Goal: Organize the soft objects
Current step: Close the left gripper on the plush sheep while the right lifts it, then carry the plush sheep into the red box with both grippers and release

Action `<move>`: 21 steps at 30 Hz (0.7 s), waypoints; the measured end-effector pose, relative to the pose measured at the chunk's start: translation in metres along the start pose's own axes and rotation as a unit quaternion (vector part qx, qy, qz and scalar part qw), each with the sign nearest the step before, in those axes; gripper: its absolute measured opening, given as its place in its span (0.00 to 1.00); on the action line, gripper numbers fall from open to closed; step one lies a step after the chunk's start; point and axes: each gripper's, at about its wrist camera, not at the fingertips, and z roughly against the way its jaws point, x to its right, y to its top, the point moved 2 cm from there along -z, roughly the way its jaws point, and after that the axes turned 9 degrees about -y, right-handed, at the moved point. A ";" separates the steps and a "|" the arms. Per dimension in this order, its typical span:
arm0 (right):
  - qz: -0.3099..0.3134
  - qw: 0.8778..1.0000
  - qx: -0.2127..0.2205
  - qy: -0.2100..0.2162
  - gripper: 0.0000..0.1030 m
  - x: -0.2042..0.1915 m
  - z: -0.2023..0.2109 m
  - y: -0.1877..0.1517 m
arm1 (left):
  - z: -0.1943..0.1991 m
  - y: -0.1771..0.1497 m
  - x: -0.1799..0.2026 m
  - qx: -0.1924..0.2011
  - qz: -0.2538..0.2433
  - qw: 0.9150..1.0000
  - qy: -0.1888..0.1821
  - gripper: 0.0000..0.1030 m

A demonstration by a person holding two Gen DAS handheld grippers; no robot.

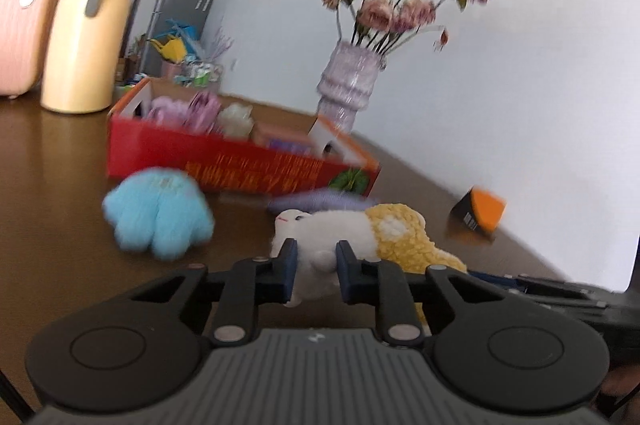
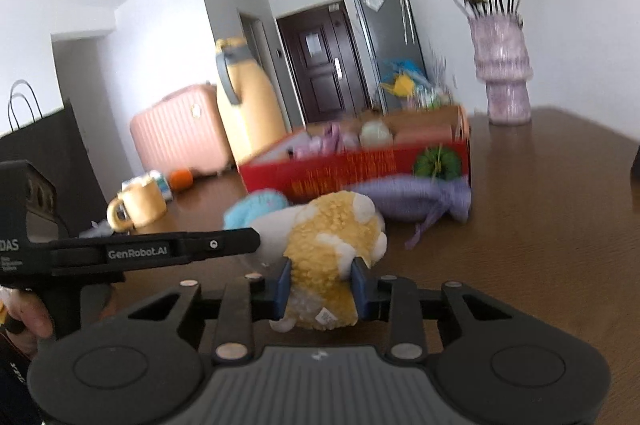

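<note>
Left wrist view: the left claw (image 1: 316, 267) pinches the white end of the plush toy (image 1: 340, 229) lying on the worktop (image 1: 52, 185). A blue plush (image 1: 158, 213) lies at 10 o'clock, the red box (image 1: 240, 165) at 12 o'clock.

Right wrist view: the right claw (image 2: 320, 289) pinches the same toy's yellow end (image 2: 332, 245); a purple pouch (image 2: 416, 199) lies at 1 o'clock.

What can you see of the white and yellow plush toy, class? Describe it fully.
The plush toy is fluffy, with a white head end bearing a small pink face mark and a curly yellow body with white patches. A small tag shows at its yellow end. It lies lengthwise on the brown table. The left gripper pinches its white end, and the right gripper its yellow end.
</note>
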 end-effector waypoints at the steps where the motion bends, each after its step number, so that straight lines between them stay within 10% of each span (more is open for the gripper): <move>1: 0.003 1.000 0.009 -0.001 0.30 -0.001 0.002 0.007 | -0.005 0.014 -0.003 0.002 0.000 1.000 -0.009 0.20; 9: 0.040 0.997 0.058 -0.007 0.26 0.006 -0.043 0.115 | -0.089 0.117 -0.058 0.008 0.053 0.998 -0.041 0.20; 21: 0.001 0.996 -0.091 0.004 0.19 0.037 -0.214 0.177 | -0.195 0.124 -0.154 -0.107 0.119 0.986 0.041 0.14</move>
